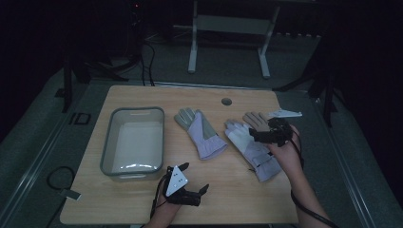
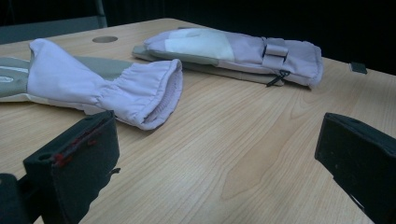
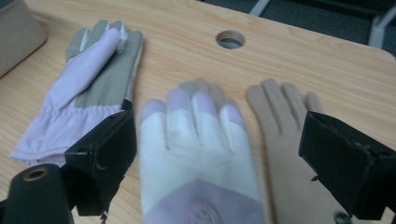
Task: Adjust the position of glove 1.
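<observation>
- The right gripper (image 1: pixel 256 135) hangs over the right glove (image 1: pixel 252 148), jaws spread wide with nothing between them.
- In the right gripper view that right glove (image 3: pixel 198 154) lies straight ahead and below, between the two jaws; its fingers point away from the camera and its cuff runs out under the bottom edge.
- The glove's long axis runs with the gripper's line of sight, so the jaws straddle it across its width. A drop straight down would likely close on the palm rather than an edge.
- A tan glove (image 3: pixel 285 140) lies just beside it, under the right-hand jaw; the two look to be touching or overlapping along one side, and a wide bite could take both.
- The left glove (image 1: pixel 200 133) lies in the table's middle, apart from the right one, fingers toward the far edge, cuff toward the person.
- The left gripper (image 1: pixel 196 183) sits near the table's front edge, also wide open and empty.
- In the left gripper view the left glove's gathered cuff (image 2: pixel 149 95) lies ahead and to the left of the jaws, its mouth turned toward them.
- The right hand is clearly the nearer to its glove, already over it; the left has some reach forward to make.
- A grey bin (image 1: pixel 134 142) stands left of the gloves, empty as far as can be seen.
</observation>
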